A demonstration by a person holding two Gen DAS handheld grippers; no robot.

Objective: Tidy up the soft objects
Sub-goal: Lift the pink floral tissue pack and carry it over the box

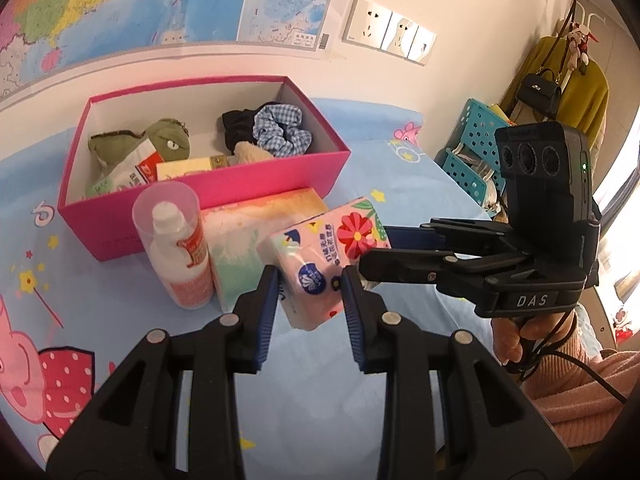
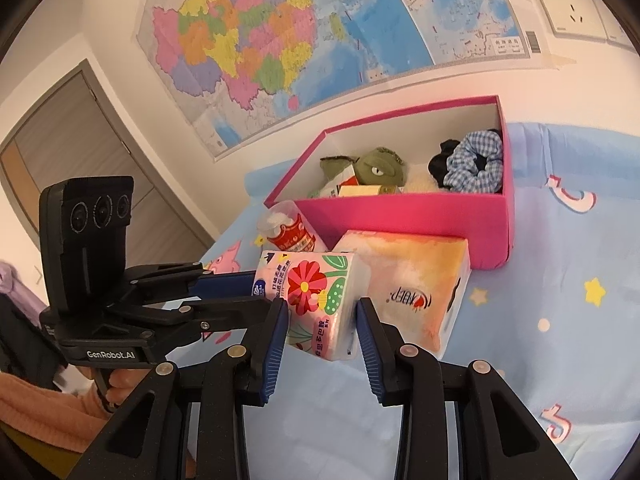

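Pink cardboard forms the open box (image 1: 224,200) that stands on the pale blue cartoon-print sheet (image 1: 400,184), with a wall map (image 2: 280,40) above it. Inside lie a green plush dinosaur (image 1: 168,142), a blue gingham scrunchie (image 1: 282,128) beside a black one (image 1: 236,128), a cream fluffy item and some small packets. Just in front of the box stands a white bottle (image 1: 180,256) under a clear cap, and beside it a large orange-and-green tissue pack (image 1: 248,236) lies against the box's front wall, between the box and the grippers.

The floral tissue pack (image 1: 320,260), pink soft plastic with a red flower, green leaves and a blue round logo, is held tilted above the sheet, right in front of the larger pack. The left gripper (image 1: 310,292) is clamped narrowly on its near end, blue pads pressing both sides. The right gripper (image 2: 322,328) comes in from the other side with its fingers either side of the pack's opposite end; the left pad touches the wrapper, while the right pad seems to stand just clear, so a firm hold cannot be told. A hand (image 1: 516,336) in a pink sleeve grips its handle.
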